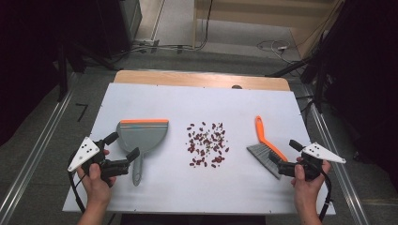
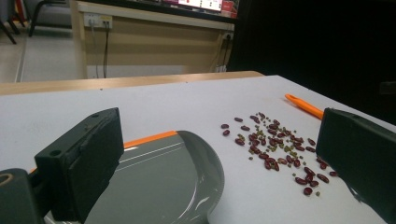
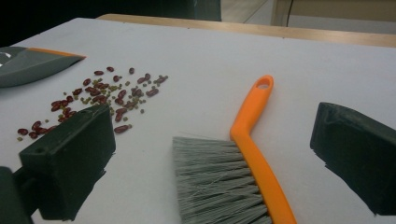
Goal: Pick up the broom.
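1. The work in hand looks like sweeping a scatter of beans (image 1: pixel 207 144) into a dustpan (image 1: pixel 141 134). The beans, dark red ones mixed with small green ones, lie loose in the middle of the white table (image 1: pixel 155 192), between the two tools.

2. The grey dustpan lies flat to the left of the beans, its orange-edged lip (image 1: pixel 144 121) at the far side and its handle (image 1: pixel 137 169) pointing back toward the person, which puts the handle within easy reach of the left hand.

3. The brush (image 1: pixel 265 149) lies to the right of the beans, grey bristles (image 3: pixel 217 182) near the person and the orange handle (image 3: pixel 250 122) angled away across the table.

4. The left gripper (image 1: pixel 125 145) hovers over the dustpan where pan meets handle. Its jaws stand wide apart with nothing between the pads; in the left gripper view the pan's rounded rear wall (image 2: pixel 205 168) sits in the gap between them.

5. The right gripper (image 1: pixel 283 157) sits just beside the brush's bristle end. Its jaws are also spread wide and hold nothing; the right gripper view looks straight down the brush, lined up between them.

6. Judging by this layout, each hand is matched to the tool on its own side, and neither tool has been picked up yet.
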